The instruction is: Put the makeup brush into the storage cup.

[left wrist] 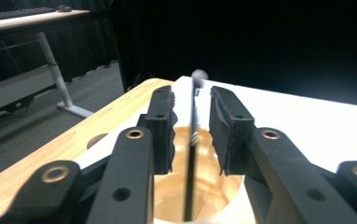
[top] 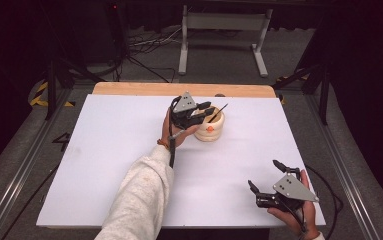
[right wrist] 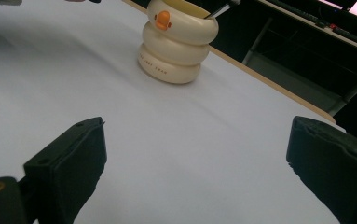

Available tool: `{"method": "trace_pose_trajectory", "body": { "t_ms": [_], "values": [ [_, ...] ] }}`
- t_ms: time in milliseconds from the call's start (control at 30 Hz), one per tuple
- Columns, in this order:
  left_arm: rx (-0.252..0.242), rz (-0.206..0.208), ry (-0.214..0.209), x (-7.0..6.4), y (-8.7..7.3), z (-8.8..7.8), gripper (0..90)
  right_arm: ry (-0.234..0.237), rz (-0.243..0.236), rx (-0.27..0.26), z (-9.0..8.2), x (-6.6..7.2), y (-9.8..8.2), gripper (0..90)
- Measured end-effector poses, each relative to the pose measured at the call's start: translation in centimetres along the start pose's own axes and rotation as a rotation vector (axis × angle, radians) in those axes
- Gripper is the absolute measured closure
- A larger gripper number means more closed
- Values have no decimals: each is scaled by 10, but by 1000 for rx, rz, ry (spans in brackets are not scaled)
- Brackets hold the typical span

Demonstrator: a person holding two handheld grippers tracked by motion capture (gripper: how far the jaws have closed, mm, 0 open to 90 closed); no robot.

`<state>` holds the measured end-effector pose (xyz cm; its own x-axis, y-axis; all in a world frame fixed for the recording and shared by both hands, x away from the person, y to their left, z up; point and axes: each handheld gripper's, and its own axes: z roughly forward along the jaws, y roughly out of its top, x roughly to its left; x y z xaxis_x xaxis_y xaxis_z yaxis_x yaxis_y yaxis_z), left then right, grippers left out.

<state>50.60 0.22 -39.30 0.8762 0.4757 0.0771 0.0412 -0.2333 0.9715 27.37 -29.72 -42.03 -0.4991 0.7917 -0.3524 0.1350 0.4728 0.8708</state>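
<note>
Left gripper (top: 205,113): I see it at the far middle of the white table sheet (top: 104,150), held above the holder's mouth. In the left gripper view (left wrist: 192,133) its jaws are partly parted, with the stick between the pads and a gap on each side; I cannot tell whether they touch it.
Holder: a cream, ring-stacked round pot with an orange duck beak (top: 210,128) (right wrist: 176,42), upright, near the table's wooden far edge (top: 144,89).
Stick: a thin dark rod with a small rounded tip (left wrist: 191,154) (top: 219,112), leaning inside the pot.
Right gripper (top: 265,176): near the front right corner, well apart from the pot; jaws spread wide (right wrist: 197,163), holding nothing.
</note>
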Motion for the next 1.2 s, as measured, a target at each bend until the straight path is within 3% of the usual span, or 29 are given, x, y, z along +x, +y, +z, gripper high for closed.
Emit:
{"method": "trace_pose_trajectory", "body": {
  "t_ms": [167,367,433,567,667,867,1200],
  "values": [
    [21,33,30,-4,3,-6,543,6,0,4,1,1,0,57],
    [36,33,43,-9,4,-13,355,11,-4,6,0,2,0,57],
    [36,32,70,-11,5,-15,270,9,-4,6,0,1,0,57],
    [44,29,82,-13,7,-19,176,9,-6,9,0,2,0,58],
    [67,57,98,-14,8,-21,99,8,-6,10,0,1,-1,57],
    [51,57,101,-17,10,-27,47,8,-9,11,0,2,-1,57],
    [37,62,97,-21,13,-37,34,10,-11,13,0,3,0,57]
  ]
}}
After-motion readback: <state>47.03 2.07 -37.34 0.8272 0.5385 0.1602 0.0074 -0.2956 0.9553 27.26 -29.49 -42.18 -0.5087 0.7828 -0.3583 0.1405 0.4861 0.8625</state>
